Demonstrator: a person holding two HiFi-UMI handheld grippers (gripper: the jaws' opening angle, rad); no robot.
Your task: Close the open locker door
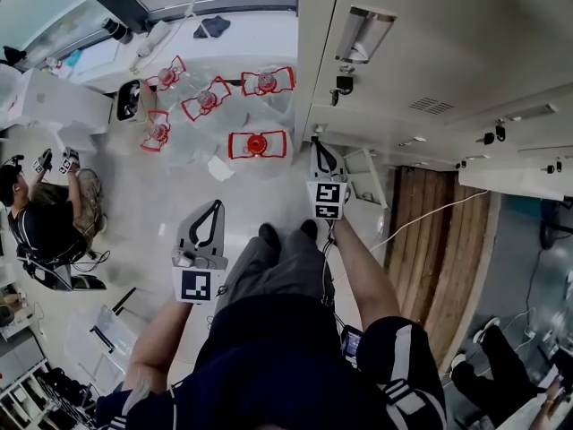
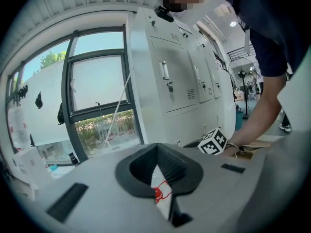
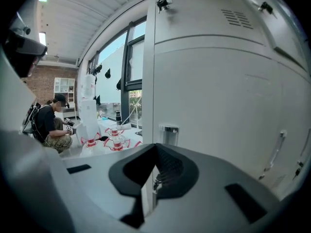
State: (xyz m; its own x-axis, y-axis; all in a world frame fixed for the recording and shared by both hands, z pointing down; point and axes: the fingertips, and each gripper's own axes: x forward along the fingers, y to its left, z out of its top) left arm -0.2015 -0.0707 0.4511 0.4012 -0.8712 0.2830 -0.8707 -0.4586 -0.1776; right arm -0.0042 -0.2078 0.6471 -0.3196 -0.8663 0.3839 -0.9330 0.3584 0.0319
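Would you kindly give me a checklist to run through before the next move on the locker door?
1. Right hand-held gripper shut, nothing between its jaws: ok.
2. Left hand-held gripper shut and empty: ok.
3. Right one faces the edge of the locker door: ok.
4. That door flush with its frame: cannot tell.
5. Water bottles apart from the person's shoes: ok.

Left gripper [image 1: 213, 209] hangs over the bare floor [image 1: 148, 200], and the right gripper [image 1: 320, 148] is right up by the foot of the white lockers [image 1: 403, 52]. A bunch of red-handled water jugs [image 1: 257, 143] sits on the floor just past both.
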